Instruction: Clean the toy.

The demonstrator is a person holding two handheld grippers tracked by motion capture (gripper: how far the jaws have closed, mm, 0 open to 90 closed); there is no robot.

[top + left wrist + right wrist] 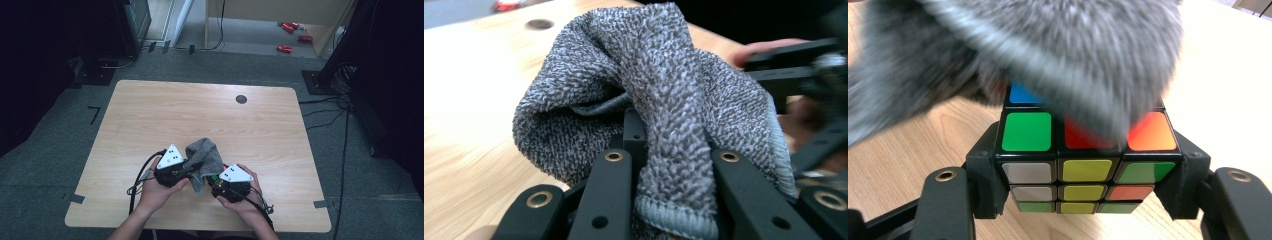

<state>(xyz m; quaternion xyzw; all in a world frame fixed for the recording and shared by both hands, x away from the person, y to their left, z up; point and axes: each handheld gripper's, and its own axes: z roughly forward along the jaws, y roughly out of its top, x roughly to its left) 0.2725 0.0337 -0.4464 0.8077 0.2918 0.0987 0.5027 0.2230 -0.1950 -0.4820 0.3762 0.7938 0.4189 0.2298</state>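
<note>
A grey terry cloth [204,156] hangs bunched between both hands near the table's front edge. My left gripper [191,167] is shut on the cloth [649,75], whose hemmed edge is pinched between the black jaws of this left gripper [669,150]. My right gripper [1088,175] is shut on a colour-sticker puzzle cube [1085,170], one jaw pressing on each side. The cloth [1048,45] lies over the cube's top face, blurred, and hides most of it. From above, the right gripper [220,181] sits just right of the cloth, with the cube mostly hidden.
The wooden table [150,110] has a round dark cable hole [241,99] at the back right. Red objects [290,27] lie on the floor beyond. Cables [325,107] run along the floor at the right. Dark stands flank the table.
</note>
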